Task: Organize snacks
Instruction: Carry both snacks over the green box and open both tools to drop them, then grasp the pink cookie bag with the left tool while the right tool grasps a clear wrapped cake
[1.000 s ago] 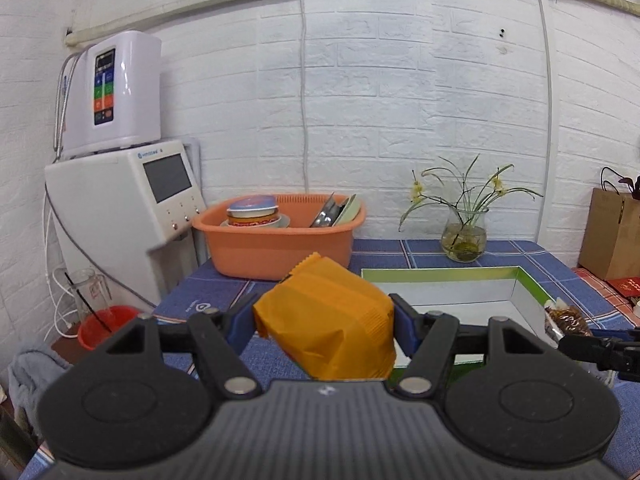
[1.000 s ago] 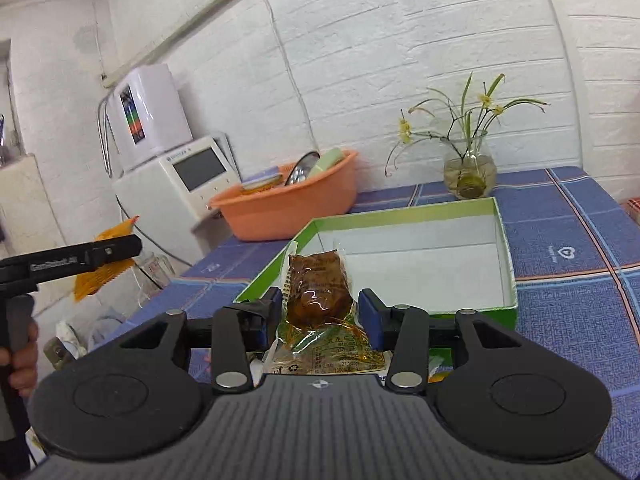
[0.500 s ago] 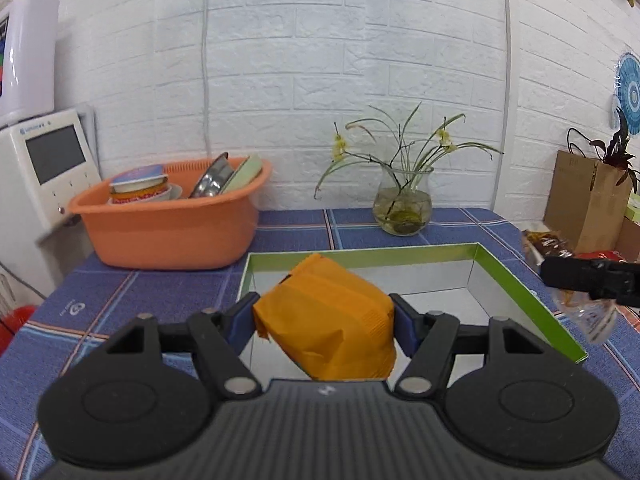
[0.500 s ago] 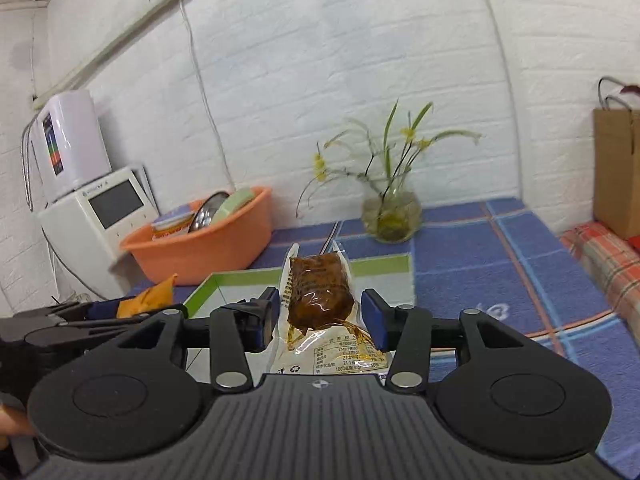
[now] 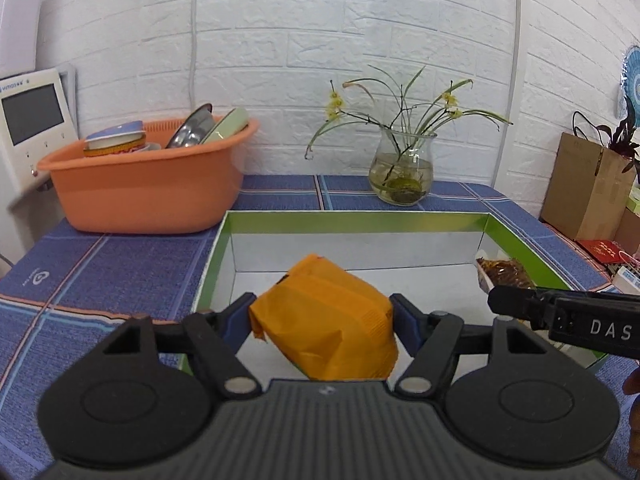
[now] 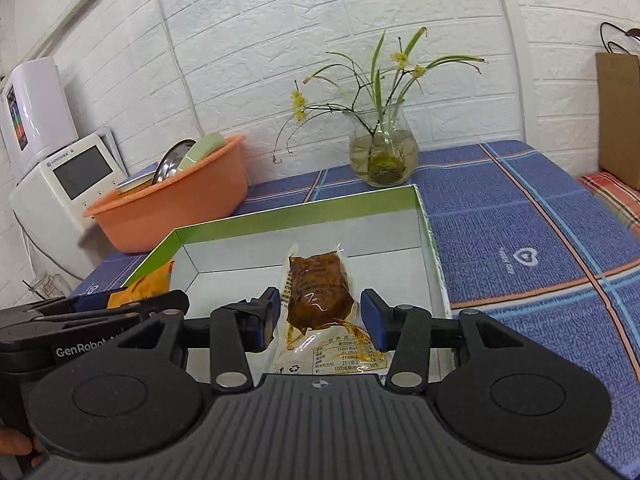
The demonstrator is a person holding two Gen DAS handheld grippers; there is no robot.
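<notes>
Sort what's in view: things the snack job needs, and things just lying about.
Job:
orange snack packet in left gripper
clear-wrapped brown snack at right gripper
green-rimmed white box

Lying about:
orange plastic basin
glass flower vase
brown paper bag
</notes>
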